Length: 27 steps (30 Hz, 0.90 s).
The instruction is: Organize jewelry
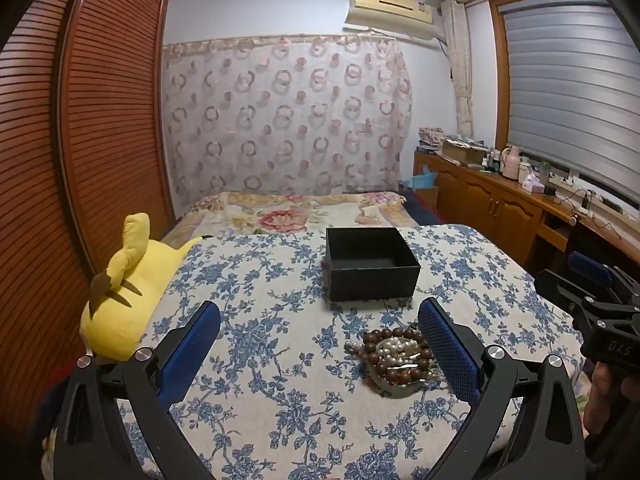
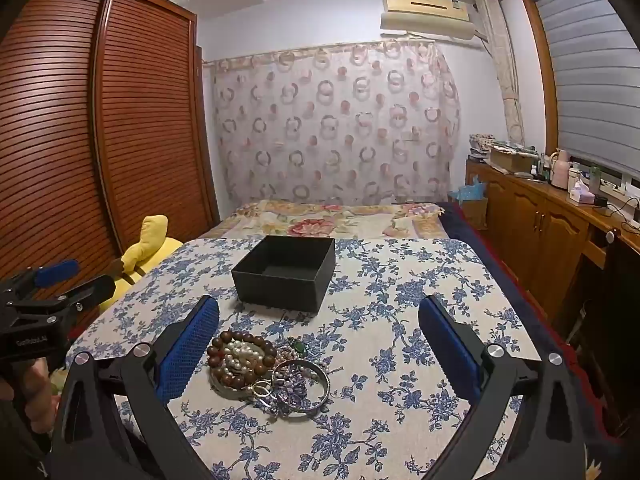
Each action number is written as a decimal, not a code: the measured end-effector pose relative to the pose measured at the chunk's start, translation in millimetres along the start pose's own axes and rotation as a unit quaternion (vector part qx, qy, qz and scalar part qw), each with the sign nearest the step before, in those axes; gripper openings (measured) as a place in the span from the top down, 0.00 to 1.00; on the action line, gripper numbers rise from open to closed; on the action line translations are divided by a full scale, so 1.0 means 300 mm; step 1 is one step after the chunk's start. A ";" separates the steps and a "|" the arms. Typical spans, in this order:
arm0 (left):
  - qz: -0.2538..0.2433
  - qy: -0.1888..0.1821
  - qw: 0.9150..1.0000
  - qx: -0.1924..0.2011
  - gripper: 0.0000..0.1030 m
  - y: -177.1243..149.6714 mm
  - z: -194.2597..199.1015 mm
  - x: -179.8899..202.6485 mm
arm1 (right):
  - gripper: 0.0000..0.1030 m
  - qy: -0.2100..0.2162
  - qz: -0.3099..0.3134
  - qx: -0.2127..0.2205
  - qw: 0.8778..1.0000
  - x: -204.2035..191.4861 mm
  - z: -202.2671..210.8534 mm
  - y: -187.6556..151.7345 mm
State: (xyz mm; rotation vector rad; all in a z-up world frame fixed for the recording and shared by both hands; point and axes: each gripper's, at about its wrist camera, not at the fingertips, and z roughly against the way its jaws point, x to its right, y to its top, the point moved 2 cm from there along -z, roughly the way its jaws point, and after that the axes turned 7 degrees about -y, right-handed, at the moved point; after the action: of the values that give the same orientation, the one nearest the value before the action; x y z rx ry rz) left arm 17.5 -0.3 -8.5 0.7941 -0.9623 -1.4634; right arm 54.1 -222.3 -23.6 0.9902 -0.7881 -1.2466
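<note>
Bed covered with a blue-flowered cloth, jewelry and a box laid on it

The blue-flowered cloth [image 2: 400,320] was spread over the near part of the bed. A heap of jewelry [image 2: 264,372] was piled near the front, and an open black box [image 2: 286,276] was set farther back, apart from it. A yellow plush toy [image 1: 124,300] was laid at the left edge.

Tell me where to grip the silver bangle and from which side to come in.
Grip the silver bangle on its right-hand rim, coming from above. It lies flat at the right edge of the jewelry pile, and that arc sits clear on the cloth, while its left side overlaps beads. The right gripper looks nearest.
</note>
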 end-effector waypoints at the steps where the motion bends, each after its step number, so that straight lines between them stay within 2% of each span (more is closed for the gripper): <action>1: 0.001 -0.001 1.000 0.000 0.07 0.000 0.001 0.000 | 0.02 0.000 0.001 0.000 1.000 -0.001 0.000 0.000; 27: 0.001 0.000 1.000 0.000 0.07 -0.003 -0.001 -0.009 | 0.02 0.000 0.002 -0.001 1.000 -0.007 -0.002 -0.001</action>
State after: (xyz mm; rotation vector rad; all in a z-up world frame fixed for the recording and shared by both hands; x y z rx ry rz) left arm 17.7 2.3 -9.7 0.7935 -0.9617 -1.4622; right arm 54.0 -220.1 -23.9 0.9877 -0.7875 -1.2440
